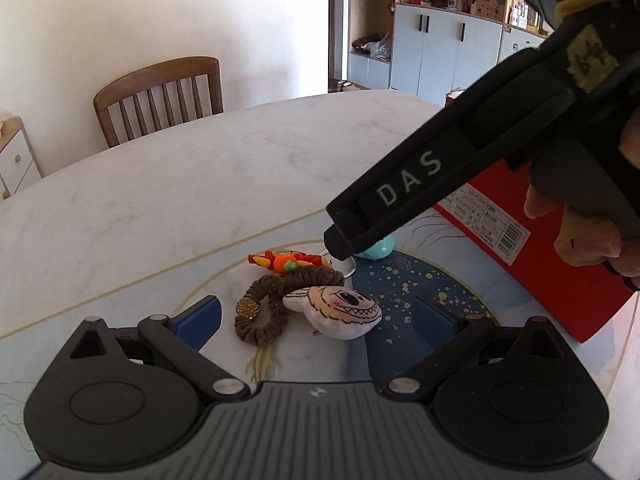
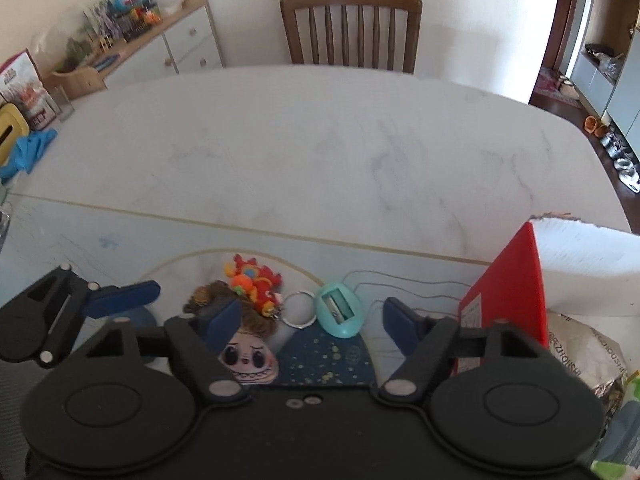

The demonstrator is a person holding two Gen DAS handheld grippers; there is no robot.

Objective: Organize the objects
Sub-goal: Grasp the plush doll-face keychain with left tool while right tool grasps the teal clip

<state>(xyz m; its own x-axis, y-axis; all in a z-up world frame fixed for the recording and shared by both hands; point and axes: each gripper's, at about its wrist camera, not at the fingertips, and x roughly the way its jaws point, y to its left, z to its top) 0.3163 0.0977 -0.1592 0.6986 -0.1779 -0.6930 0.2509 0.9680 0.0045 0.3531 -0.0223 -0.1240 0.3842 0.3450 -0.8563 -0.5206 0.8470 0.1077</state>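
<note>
A small pile lies on the printed mat: a plush face charm (image 1: 336, 312) (image 2: 250, 356), a brown hair scrunchie (image 1: 276, 292) (image 2: 212, 294), a red-orange toy keychain (image 1: 288, 262) (image 2: 254, 282) with a metal ring (image 2: 298, 308), and a teal egg-shaped pencil sharpener (image 2: 339, 311) (image 1: 378, 249). My left gripper (image 1: 320, 316) is open, low over the mat, its fingers either side of the plush and scrunchie. My right gripper (image 2: 310, 318) is open, hovering just above the ring and sharpener. An open red box (image 1: 532, 248) (image 2: 516, 288) stands to the right.
The white marble table (image 2: 320, 140) stretches ahead to a wooden chair (image 2: 352, 24). A blue glove (image 2: 28, 148) and a yellow item lie at the far left. A foil bag (image 2: 588, 356) lies inside the box. A sideboard and cabinets stand beyond.
</note>
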